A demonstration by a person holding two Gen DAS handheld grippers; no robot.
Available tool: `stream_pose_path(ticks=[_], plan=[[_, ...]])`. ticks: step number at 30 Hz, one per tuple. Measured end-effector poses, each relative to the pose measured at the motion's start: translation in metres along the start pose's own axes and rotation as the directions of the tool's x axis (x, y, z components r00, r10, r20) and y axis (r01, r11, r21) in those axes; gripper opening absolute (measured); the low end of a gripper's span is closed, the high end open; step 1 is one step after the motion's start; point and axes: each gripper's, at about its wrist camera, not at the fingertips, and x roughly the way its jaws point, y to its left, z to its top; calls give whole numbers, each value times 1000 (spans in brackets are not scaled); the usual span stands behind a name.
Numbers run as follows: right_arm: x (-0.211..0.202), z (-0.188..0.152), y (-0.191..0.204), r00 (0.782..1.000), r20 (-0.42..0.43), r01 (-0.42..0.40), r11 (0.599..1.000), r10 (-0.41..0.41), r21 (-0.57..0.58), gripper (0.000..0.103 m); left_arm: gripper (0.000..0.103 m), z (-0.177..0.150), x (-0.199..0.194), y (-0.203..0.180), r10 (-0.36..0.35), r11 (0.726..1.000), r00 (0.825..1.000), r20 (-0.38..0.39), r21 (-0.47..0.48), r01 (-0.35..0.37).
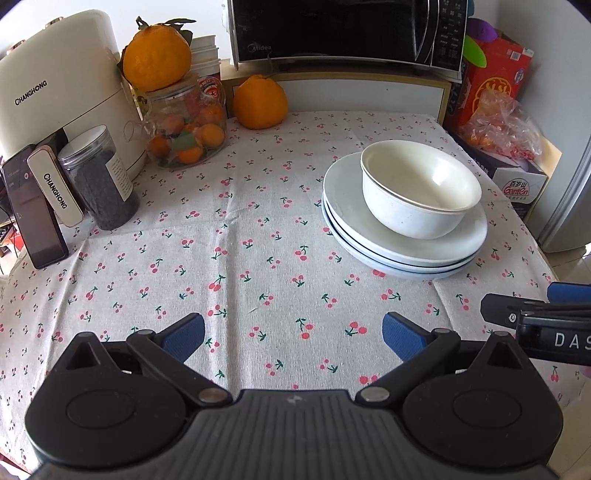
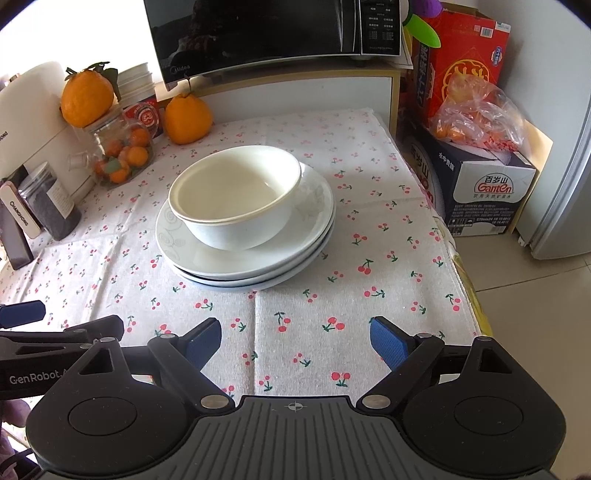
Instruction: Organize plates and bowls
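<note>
Cherry-print tablecloth covers the whole table, creased in a few straight folds. Nearest to me, the left gripper and the right gripper hang side by side over bare cloth at the front edge, both tilted downward. Each one has its blue pads spread wide with nothing between them.

Just beyond the right gripper stands the stack of white plates, three of them as far as I can count the rims, lying flat on the cloth. A white bowl sits upright on the top plate, pushed toward one side of it, and looks empty.

Farther back on the left, a dark-filled jar stands beside a cream Changhong appliance. Next to that, a glass jar of small oranges carries a big orange on its lid, and another orange rests on the cloth. Behind everything, a black Midea microwave sits on a shelf, with a red carton and a Ganten box off the table's right side.
</note>
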Motion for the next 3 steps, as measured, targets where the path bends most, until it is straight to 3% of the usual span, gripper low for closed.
stream_pose_path(ticks=[3], plan=[[5,0,2,1000,-4,-10,1000,10,4,90,103,1,6,3,11,1000,1000,-8,1,-11]])
